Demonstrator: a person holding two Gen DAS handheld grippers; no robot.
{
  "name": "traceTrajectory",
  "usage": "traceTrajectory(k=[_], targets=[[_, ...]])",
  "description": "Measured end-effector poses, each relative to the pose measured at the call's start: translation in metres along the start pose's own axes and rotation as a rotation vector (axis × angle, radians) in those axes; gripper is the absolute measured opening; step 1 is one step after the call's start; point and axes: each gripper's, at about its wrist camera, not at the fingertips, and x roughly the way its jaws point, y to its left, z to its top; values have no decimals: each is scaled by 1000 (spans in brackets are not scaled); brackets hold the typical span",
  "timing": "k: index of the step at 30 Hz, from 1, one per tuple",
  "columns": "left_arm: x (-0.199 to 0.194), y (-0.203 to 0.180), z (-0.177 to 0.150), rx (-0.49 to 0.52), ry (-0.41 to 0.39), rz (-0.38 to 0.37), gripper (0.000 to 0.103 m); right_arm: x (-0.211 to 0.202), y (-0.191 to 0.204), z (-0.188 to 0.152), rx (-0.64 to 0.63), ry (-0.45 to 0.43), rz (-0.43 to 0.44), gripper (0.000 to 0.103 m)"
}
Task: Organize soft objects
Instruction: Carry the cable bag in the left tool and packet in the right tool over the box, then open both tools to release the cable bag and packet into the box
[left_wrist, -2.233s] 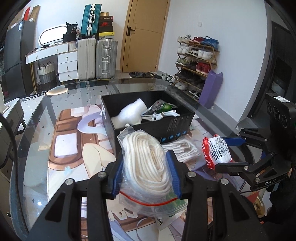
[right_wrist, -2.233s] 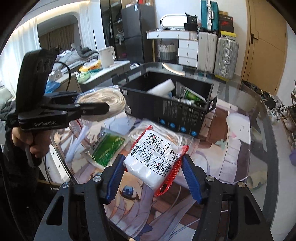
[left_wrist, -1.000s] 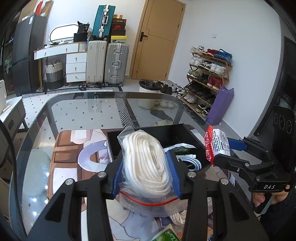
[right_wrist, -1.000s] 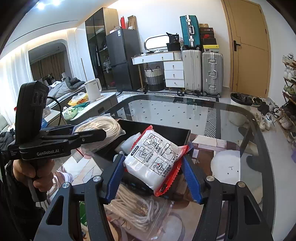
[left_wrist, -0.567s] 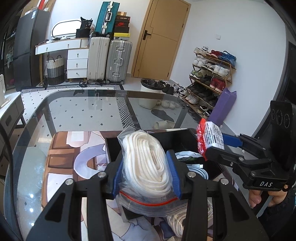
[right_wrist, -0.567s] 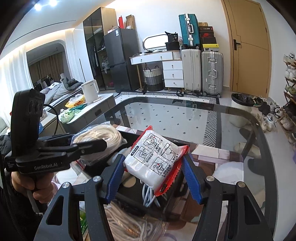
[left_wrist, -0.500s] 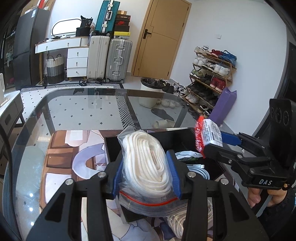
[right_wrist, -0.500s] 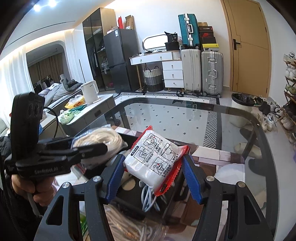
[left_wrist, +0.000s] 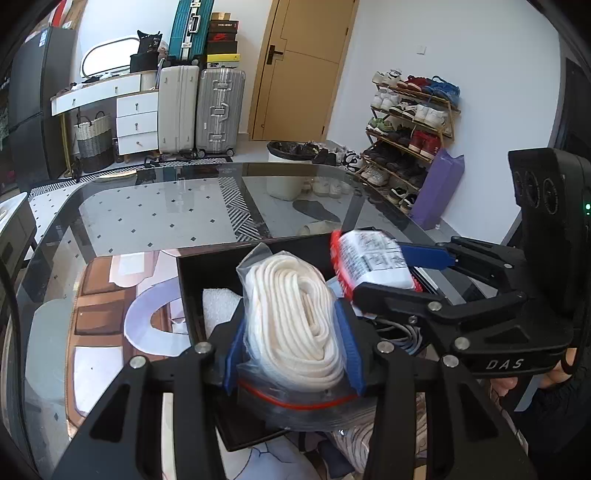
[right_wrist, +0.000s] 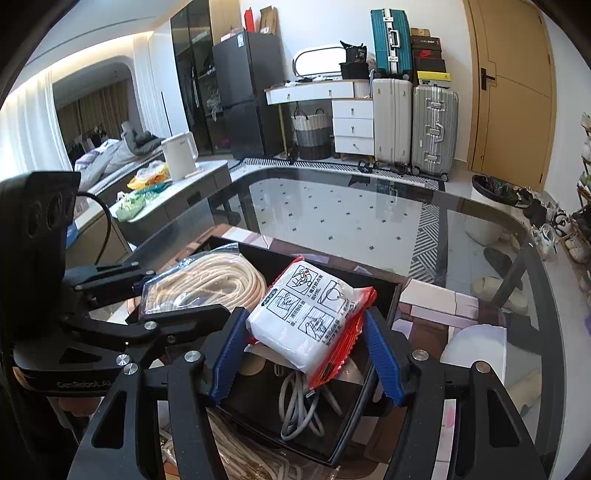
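My left gripper (left_wrist: 291, 343) is shut on a clear zip bag of white rope (left_wrist: 295, 317) and holds it above the black box (left_wrist: 199, 273); the bag also shows in the right wrist view (right_wrist: 207, 284). My right gripper (right_wrist: 306, 350) is shut on a white and red packet (right_wrist: 310, 317) above the same box (right_wrist: 351, 439); the packet also shows in the left wrist view (left_wrist: 373, 258). Inside the box lie a grey cable (right_wrist: 299, 406) and a white foam piece (left_wrist: 218, 302).
The box stands on a glass table (left_wrist: 155, 210) with a printed mat (left_wrist: 96, 332). Another bag of rope (right_wrist: 236, 454) lies on the table in front of the box. Suitcases (left_wrist: 199, 110) and a shoe rack (left_wrist: 410, 122) stand beyond the table.
Both grippers have moved forward and come over the black box with their loads. The right gripper's packet has swung closer to the rope bag.
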Motion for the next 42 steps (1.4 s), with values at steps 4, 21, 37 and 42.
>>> traceTrajectory(k=[4,21,37,42], targets=[[-1,-1,1,27,10,0,44,2,0,2,18,24,-3,63],[0,-3,6,61,51,-5,45,-10,4,-2,32,-21,-8,76],[-30,-9,1,49,-19,19,100,-58,2,-33,38,-82,-60,102],[-46,-8,-6,47,-44,27,103,-70,4,-49,59,-79,-78,102]])
